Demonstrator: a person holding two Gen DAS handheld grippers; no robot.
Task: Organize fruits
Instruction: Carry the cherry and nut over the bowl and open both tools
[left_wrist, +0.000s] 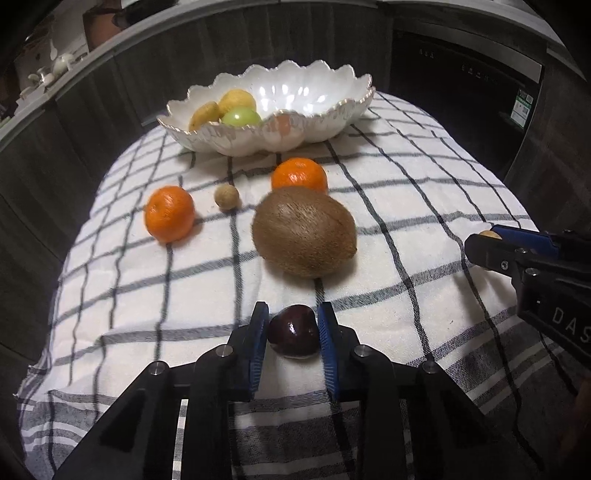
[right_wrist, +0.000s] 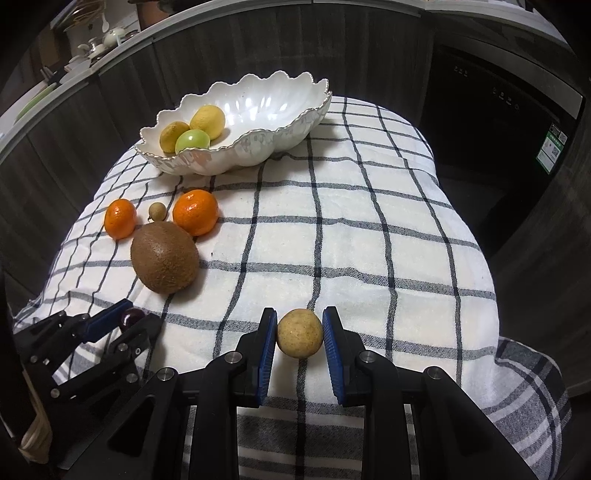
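My left gripper (left_wrist: 293, 317) has its blue pads against a dark red plum (left_wrist: 293, 334) on the checked cloth; it also shows in the right wrist view (right_wrist: 133, 315). My right gripper (right_wrist: 299, 321) straddles a small tan round fruit (right_wrist: 299, 333) with slim gaps at both pads. A white scalloped bowl (right_wrist: 280, 110) at the back holds two yellow lemons (right_wrist: 208, 121) and a green apple (right_wrist: 192, 141). A brown kiwi (left_wrist: 303, 232), two oranges (left_wrist: 170, 213) (left_wrist: 299, 174) and a small tan ball fruit (left_wrist: 226, 196) lie loose on the cloth.
The checked cloth (right_wrist: 369, 240) drapes a small raised surface with drop-offs on all sides. Dark cabinet fronts (right_wrist: 258, 48) and a dark appliance (right_wrist: 491, 140) stand behind. A shelf with crockery (right_wrist: 92, 44) is at the far left.
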